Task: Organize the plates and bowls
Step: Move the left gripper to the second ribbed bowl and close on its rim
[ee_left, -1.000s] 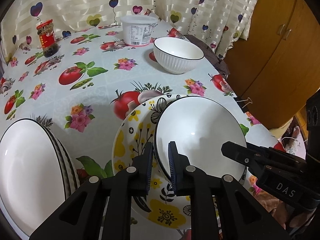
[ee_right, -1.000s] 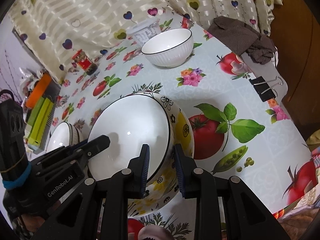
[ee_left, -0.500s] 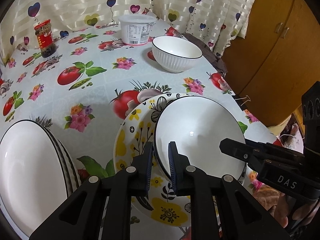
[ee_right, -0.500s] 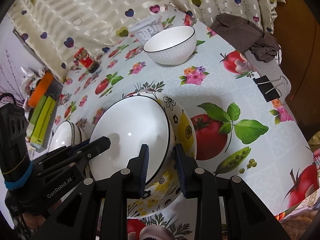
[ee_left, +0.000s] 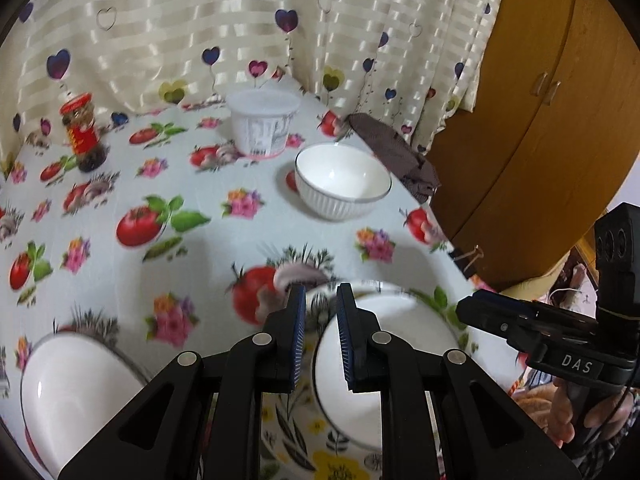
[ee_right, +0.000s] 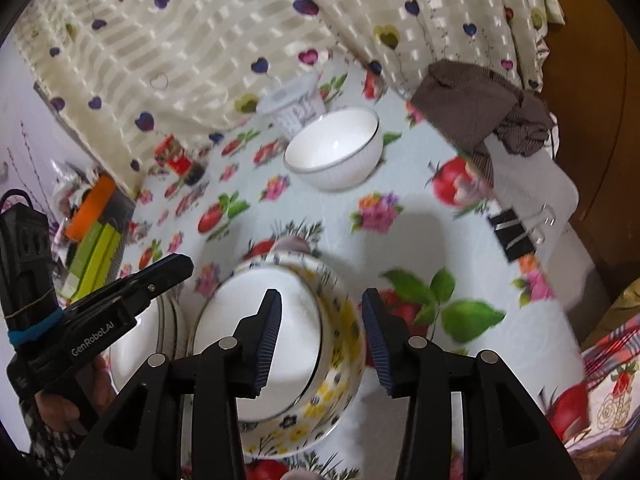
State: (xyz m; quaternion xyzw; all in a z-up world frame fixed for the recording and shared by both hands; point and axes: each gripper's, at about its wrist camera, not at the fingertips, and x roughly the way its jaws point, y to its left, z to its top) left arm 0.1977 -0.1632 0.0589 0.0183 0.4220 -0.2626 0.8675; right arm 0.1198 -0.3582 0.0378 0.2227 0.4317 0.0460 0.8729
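Tablecloth (ee_left: 120,184); claw (ee_right: 320,332) bodies lettered "GenRobot.AI", "DAS".

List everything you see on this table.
ribbed white bowl: one, white, far centre
yellow-flowered plate: one, yellow, near edge
shallow white dish: one, white, on that plate
stacked white dishes: count unclear, white, near left
lidded plastic tub: one, white, far back
red-labelled jar: one, red, far left
crumpled cloth: one, brown, far right
binder clip: one, black, right edge
left tongs: one, black, nearly shut, above the dish
right tongs: one, black, just been opening, rims between its jaws, unpressed
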